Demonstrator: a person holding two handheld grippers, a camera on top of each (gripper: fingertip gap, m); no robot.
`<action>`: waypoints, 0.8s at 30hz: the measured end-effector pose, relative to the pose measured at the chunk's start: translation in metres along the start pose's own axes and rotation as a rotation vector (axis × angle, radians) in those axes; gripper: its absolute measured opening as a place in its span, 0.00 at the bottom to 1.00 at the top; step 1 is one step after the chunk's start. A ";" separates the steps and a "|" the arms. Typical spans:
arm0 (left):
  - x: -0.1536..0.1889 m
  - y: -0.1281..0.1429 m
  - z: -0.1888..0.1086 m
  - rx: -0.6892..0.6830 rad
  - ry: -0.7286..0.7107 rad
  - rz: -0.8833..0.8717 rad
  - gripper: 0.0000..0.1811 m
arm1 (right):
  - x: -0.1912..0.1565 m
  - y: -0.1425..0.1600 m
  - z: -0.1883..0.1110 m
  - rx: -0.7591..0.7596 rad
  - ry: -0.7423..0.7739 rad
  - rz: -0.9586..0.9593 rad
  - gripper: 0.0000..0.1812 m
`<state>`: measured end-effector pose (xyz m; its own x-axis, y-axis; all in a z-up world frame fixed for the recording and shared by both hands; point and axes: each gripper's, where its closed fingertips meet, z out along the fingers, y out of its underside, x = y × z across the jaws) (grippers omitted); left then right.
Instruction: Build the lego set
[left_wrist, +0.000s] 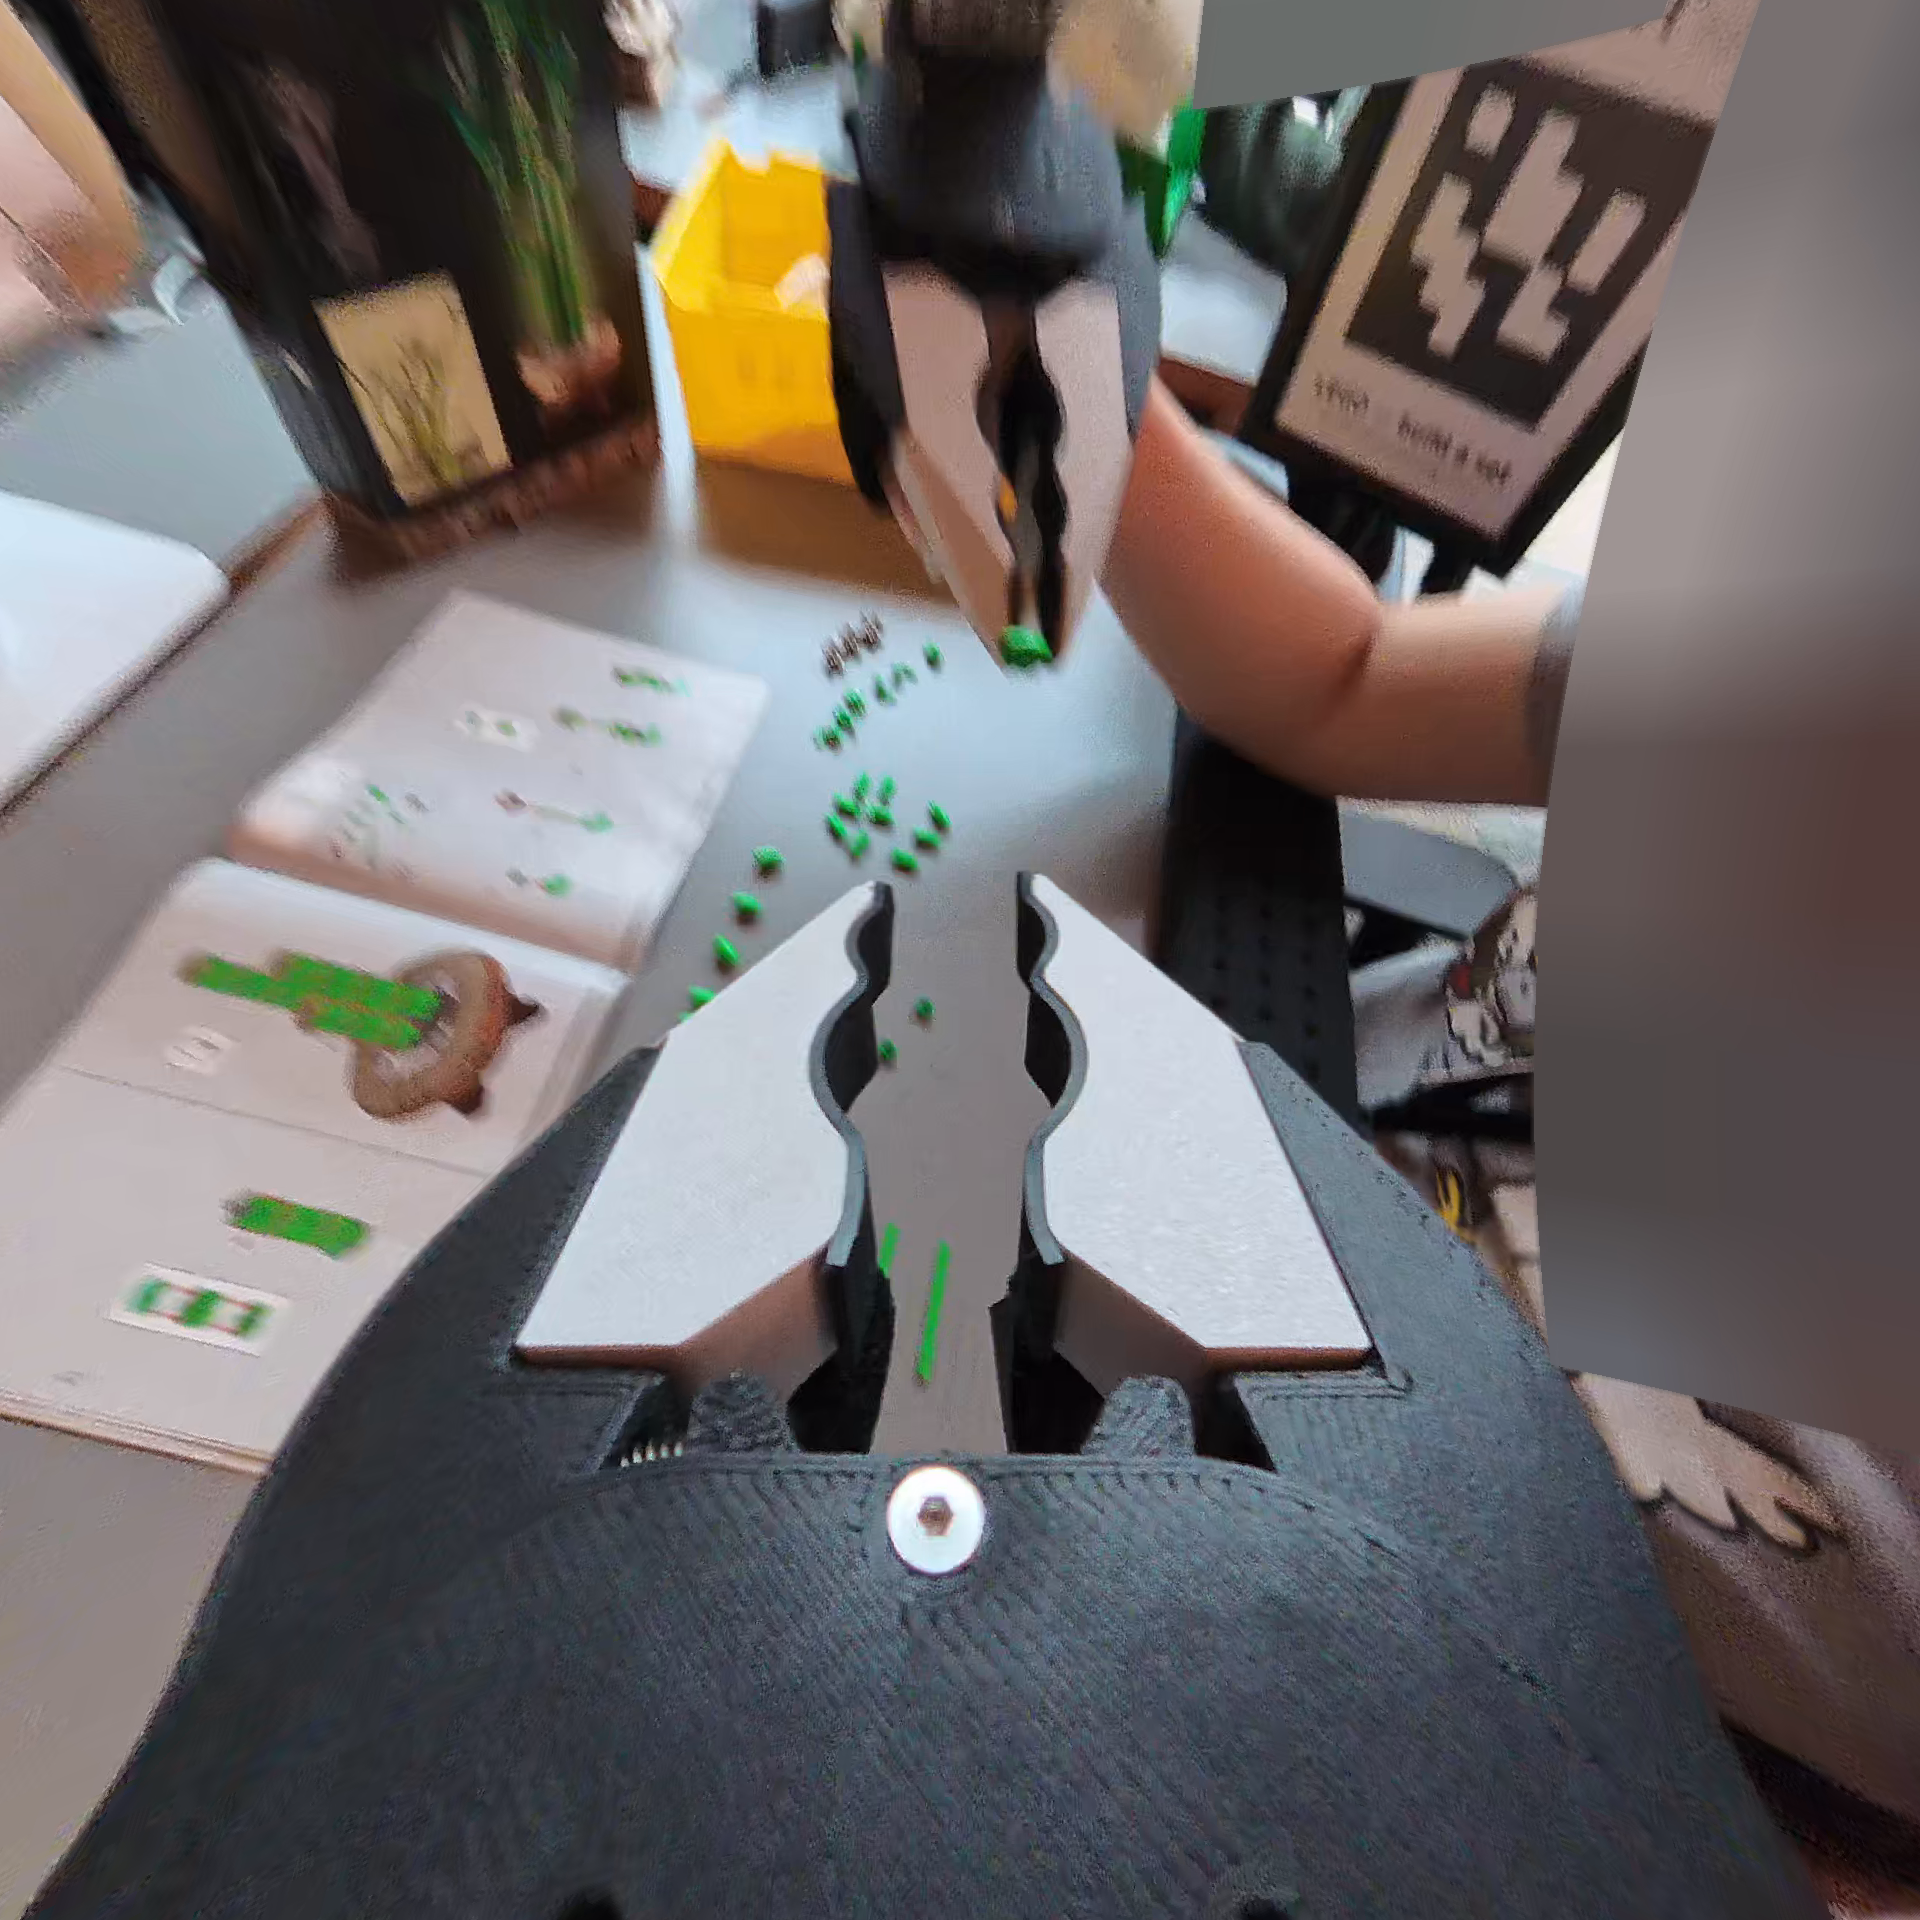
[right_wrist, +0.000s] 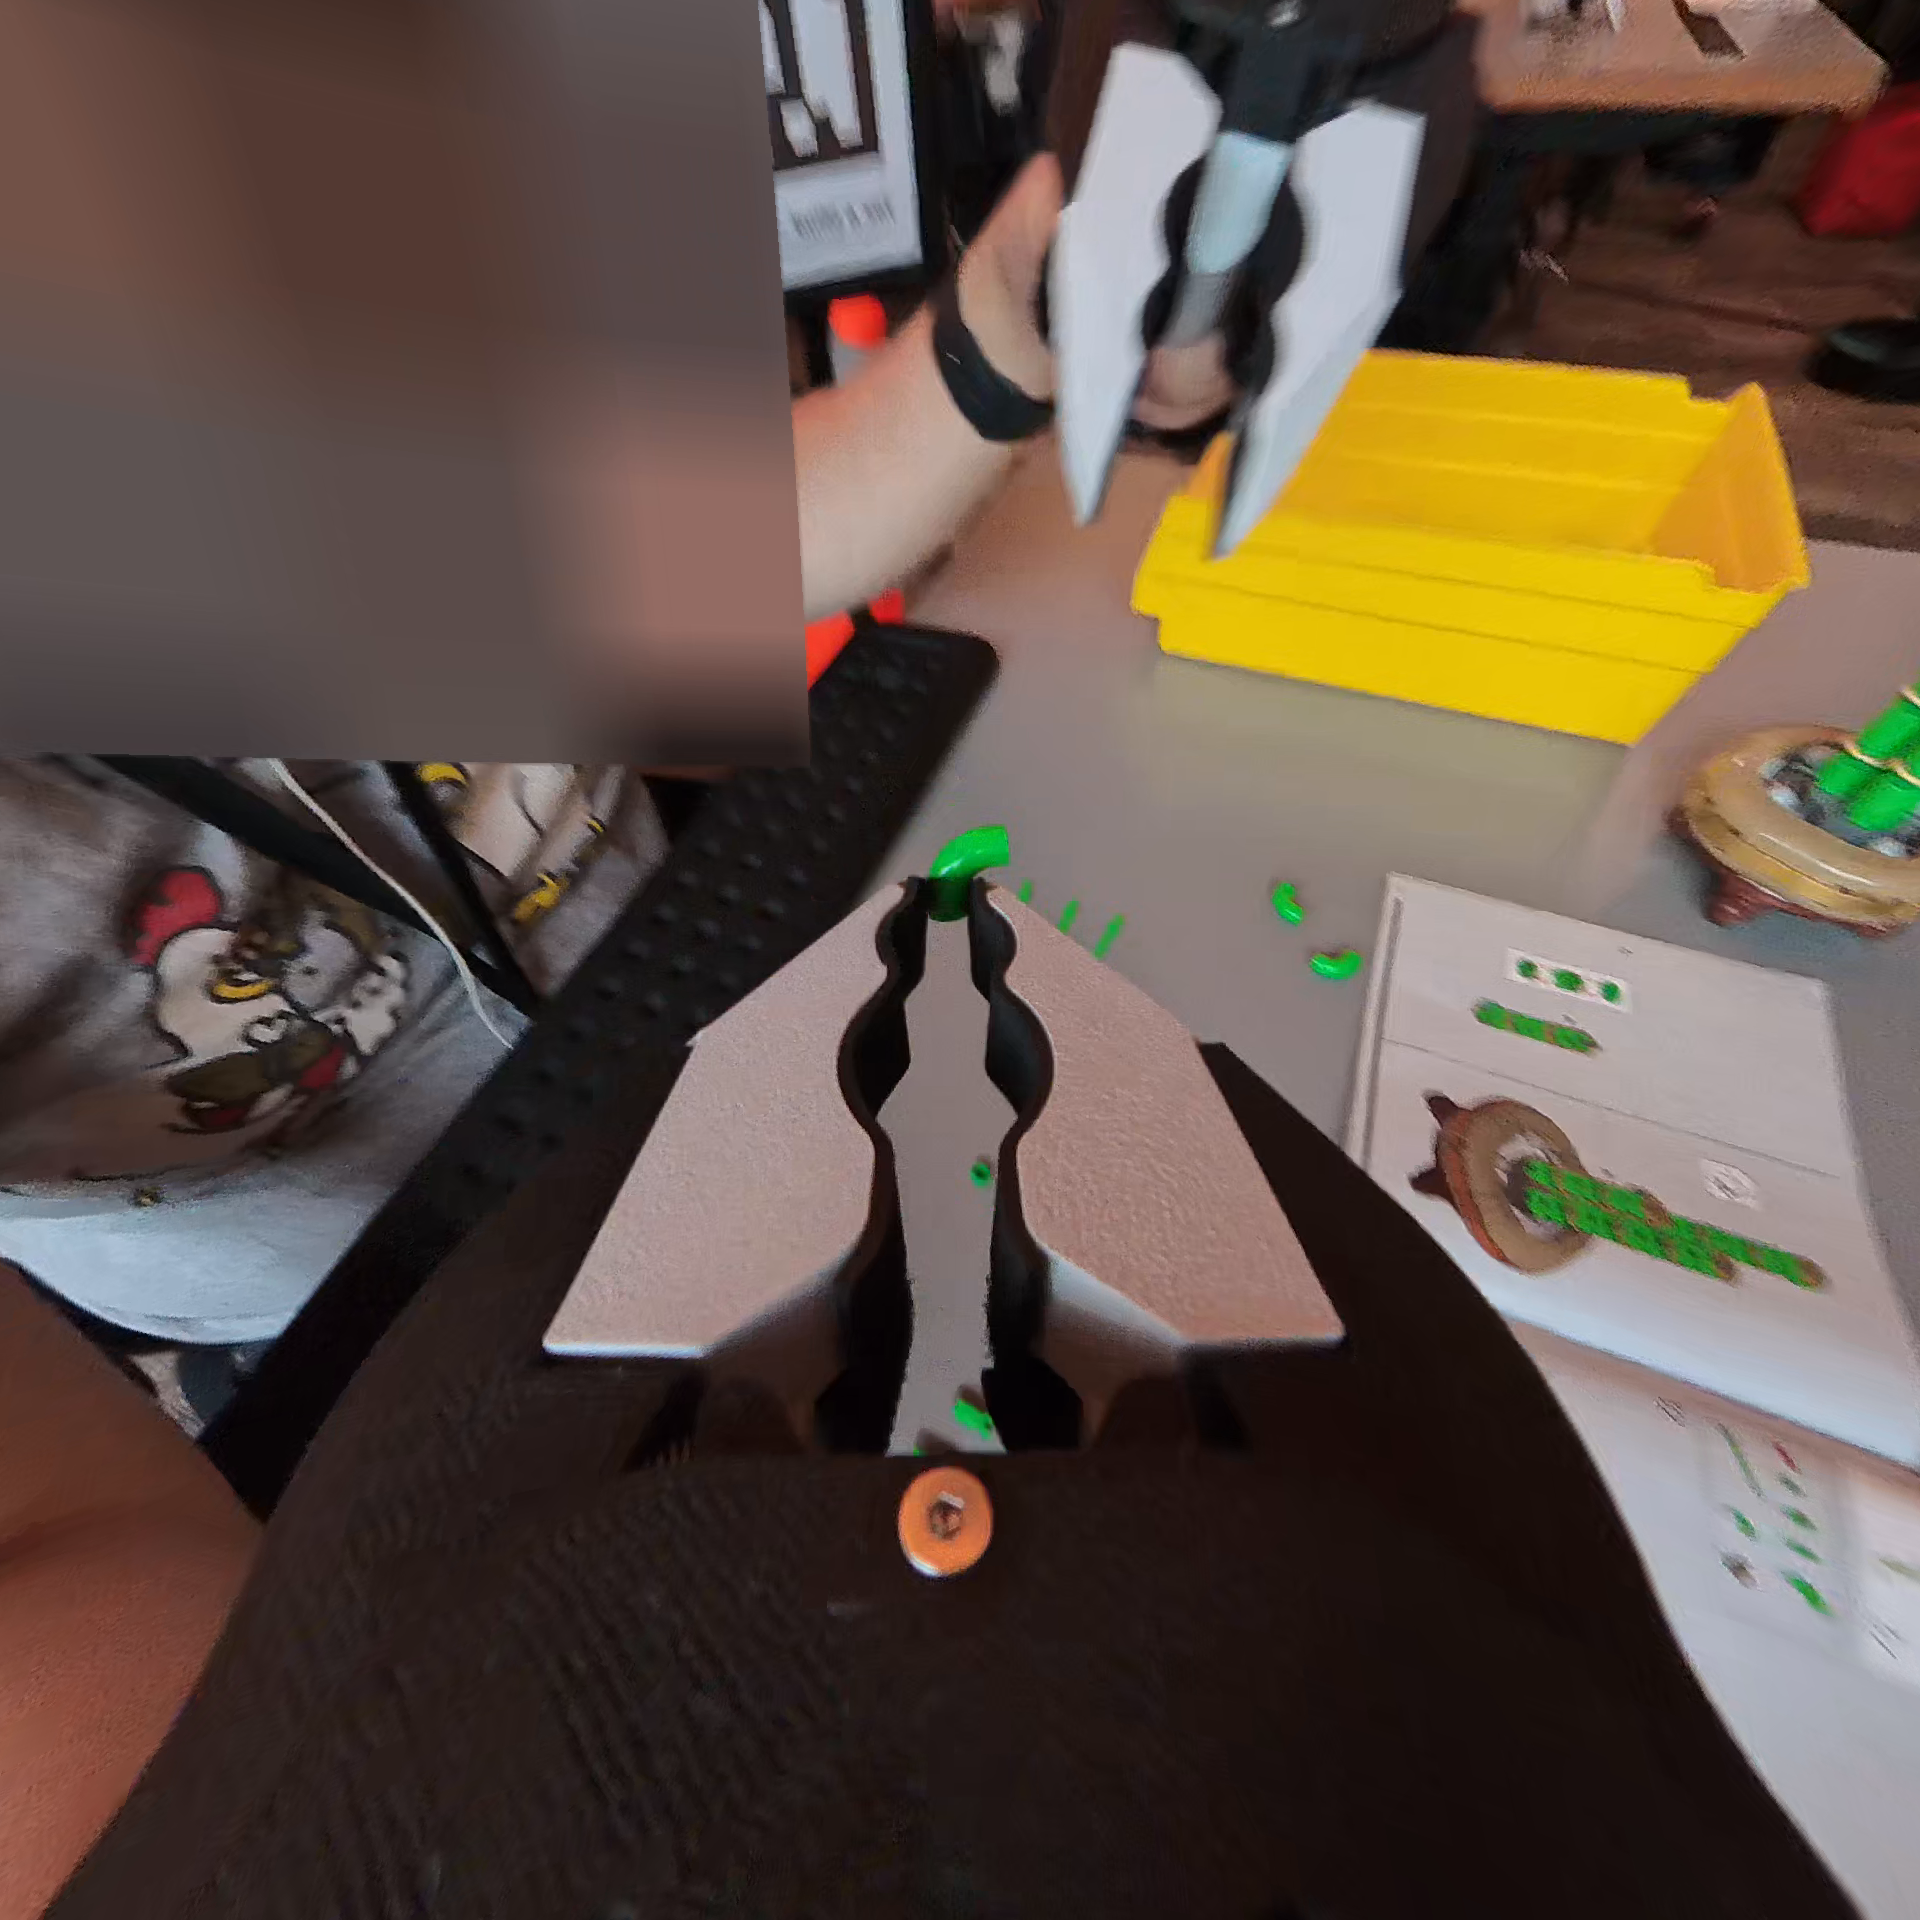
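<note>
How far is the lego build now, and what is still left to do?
Done: a tan round base already carries some green stalks. In hand: the right gripper is shut on a curved green piece; the left gripper is open and empty. Left: many loose green pieces lie on the grey table beside the open instruction booklet, so much remains.

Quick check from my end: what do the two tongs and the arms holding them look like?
Both tongs, left and right, have ridged black printed bodies, pale grey wedge fingers with wavy black inner pads, and a silver screw at the base. A black wristband is worn on the left arm.
</note>
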<state>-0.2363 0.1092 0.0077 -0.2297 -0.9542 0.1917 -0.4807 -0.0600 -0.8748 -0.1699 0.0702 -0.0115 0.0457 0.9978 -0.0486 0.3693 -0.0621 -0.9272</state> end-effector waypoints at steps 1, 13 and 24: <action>0.010 0.020 0.004 -0.023 0.023 -0.007 0.10 | 0.000 0.004 0.003 -0.064 0.032 -0.009 0.03; 0.073 0.178 0.057 -0.357 0.233 0.132 0.14 | -0.059 0.117 0.071 -0.542 -0.046 0.138 0.03; 0.072 0.208 0.086 -0.481 0.418 0.291 0.05 | -0.082 0.129 0.068 -0.383 0.044 0.262 0.03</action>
<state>-0.2797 0.0030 -0.1988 -0.6659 -0.7132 0.2188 -0.6491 0.4093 -0.6412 -0.1889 -0.0176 -0.1521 0.2193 0.9457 -0.2398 0.6555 -0.3249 -0.6818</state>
